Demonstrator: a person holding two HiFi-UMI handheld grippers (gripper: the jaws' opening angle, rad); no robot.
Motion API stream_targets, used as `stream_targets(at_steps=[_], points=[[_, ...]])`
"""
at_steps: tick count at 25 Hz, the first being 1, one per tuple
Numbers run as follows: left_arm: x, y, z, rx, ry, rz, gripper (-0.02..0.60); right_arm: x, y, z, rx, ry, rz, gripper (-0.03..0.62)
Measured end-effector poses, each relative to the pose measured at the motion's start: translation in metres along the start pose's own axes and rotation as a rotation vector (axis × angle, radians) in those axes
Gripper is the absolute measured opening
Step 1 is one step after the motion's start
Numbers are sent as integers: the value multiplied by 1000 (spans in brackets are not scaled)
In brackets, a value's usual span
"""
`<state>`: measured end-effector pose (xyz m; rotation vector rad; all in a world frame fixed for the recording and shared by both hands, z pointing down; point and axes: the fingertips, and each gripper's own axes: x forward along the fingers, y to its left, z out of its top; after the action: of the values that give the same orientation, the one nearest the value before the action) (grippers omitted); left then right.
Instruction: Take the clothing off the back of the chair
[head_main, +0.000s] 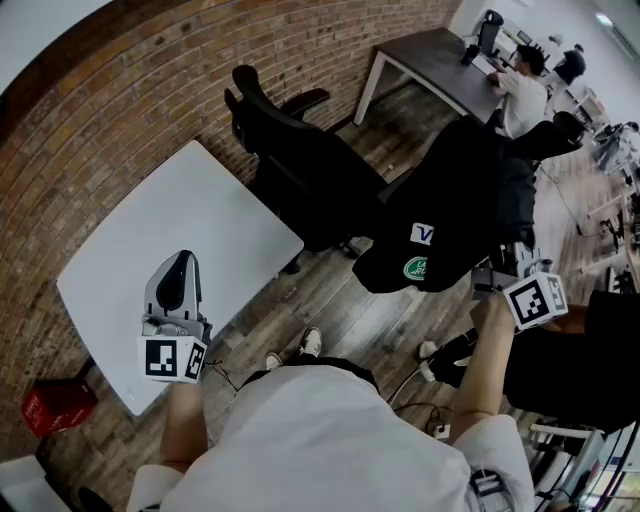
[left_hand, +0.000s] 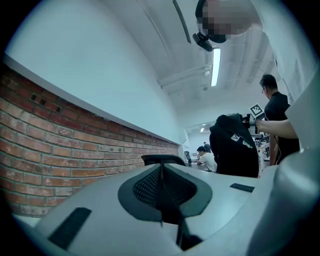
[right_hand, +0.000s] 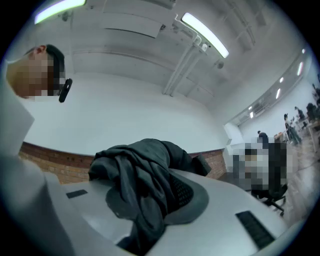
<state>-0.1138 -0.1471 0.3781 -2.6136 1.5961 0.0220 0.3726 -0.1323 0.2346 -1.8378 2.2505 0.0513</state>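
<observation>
clothing: black, hanging at 3 o'clock from the black chair
right gripper: jaws clamped on a fold of the clothing
left gripper: jaws together, nothing between them; above the white table, at 9 o'clock in the head view
</observation>
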Motion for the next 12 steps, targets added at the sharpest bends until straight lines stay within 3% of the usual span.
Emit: stream_targets(at_steps=[5, 12], points=[[-4, 6, 0, 3, 2, 20, 35, -27, 3, -30, -57, 57, -77, 87], [-12, 19, -1, 5, -1, 51, 35, -64, 23, -70, 94, 56, -157, 87]])
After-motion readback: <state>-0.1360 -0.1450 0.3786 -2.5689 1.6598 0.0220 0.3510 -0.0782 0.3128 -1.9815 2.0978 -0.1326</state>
